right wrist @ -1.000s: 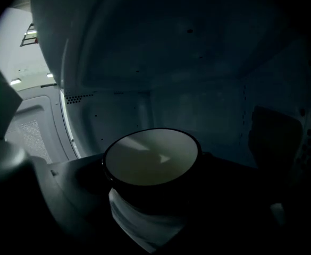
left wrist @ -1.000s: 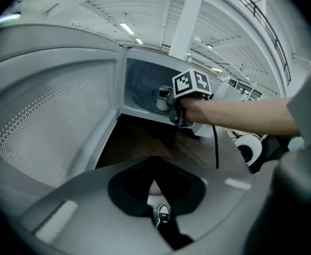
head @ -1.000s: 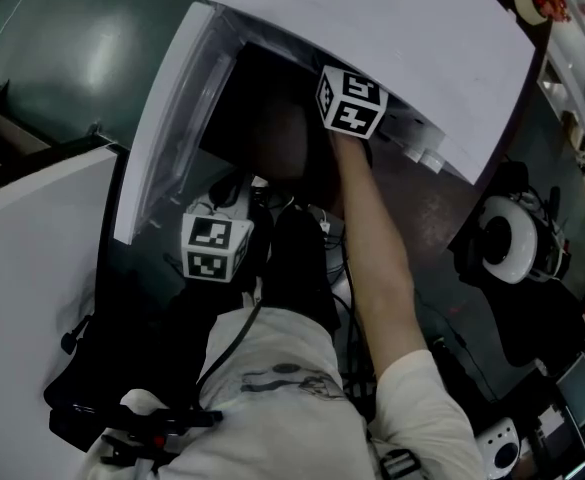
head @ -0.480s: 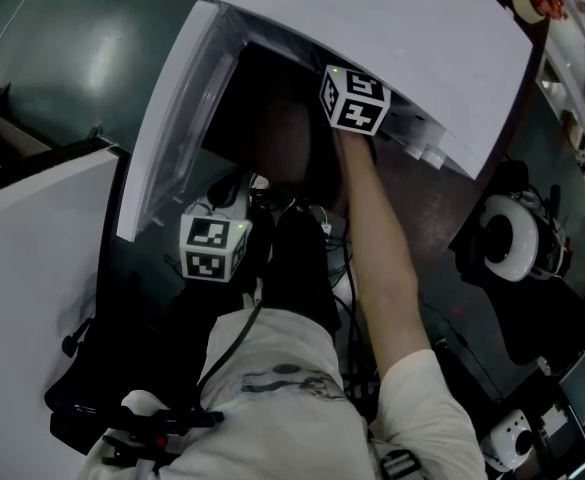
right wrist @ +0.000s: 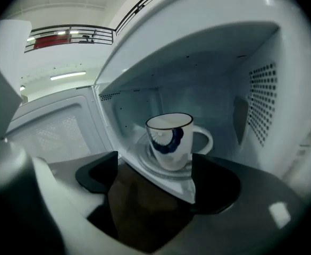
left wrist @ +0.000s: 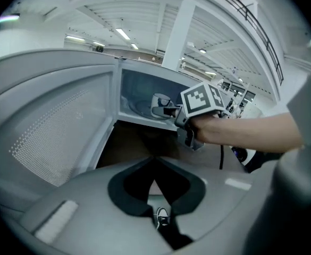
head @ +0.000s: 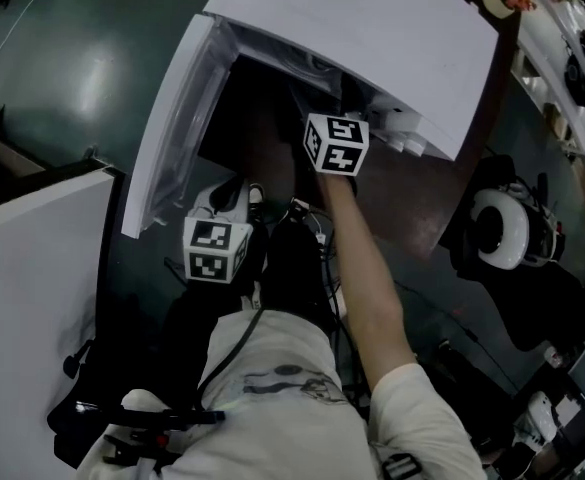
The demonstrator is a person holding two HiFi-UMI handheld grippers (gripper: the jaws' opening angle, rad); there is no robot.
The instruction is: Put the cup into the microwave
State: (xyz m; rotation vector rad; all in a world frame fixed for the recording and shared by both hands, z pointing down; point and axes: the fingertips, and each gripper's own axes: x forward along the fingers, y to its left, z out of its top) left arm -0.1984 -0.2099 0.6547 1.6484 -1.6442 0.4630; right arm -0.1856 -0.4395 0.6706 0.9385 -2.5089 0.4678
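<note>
The right tongs (right wrist: 155,179), jaws apart and empty, hover at the mouth of the open microwave (right wrist: 261,100). Inside it, the white, blue-patterned cup (right wrist: 170,141) stands upright on the turntable (right wrist: 144,161). The left tongs (left wrist: 156,195), jaws together, hang back near the swung-open door (left wrist: 54,126).

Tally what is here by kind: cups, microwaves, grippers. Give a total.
cup: 1
microwave: 1
grippers: 2 (left gripper, right gripper)
Total: 4
</note>
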